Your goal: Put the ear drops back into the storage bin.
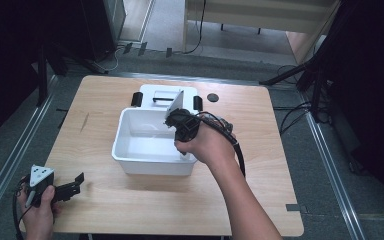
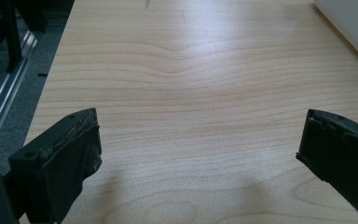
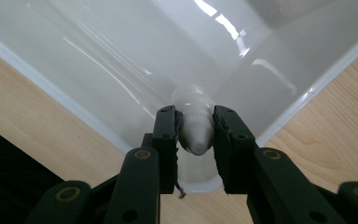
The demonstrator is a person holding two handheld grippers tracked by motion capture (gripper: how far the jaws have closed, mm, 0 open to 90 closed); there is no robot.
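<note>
A white plastic bin (image 1: 150, 162) stands mid-table. My right gripper (image 1: 184, 131) reaches down into the bin's near right corner, and a hand covers its jaws in the high view. In the right gripper view, the right gripper (image 3: 195, 116) is shut on a small white bottle-like object (image 3: 195, 133) with a ribbed neck, held over the inner corner of the bin (image 3: 121, 56). My left gripper (image 1: 78, 183) rests at the table's near left corner. Its jaws stand wide apart, and the left gripper (image 2: 199, 120) has only bare wood (image 2: 191, 70) between them.
Behind the bin lies a white lid (image 1: 167, 95) with black clips at its sides. A small black disc (image 1: 212, 97) sits on the table to the right of the lid. The bin's wall (image 2: 354, 23) shows at the far right of the left gripper view. Metal floor rails run along both table sides.
</note>
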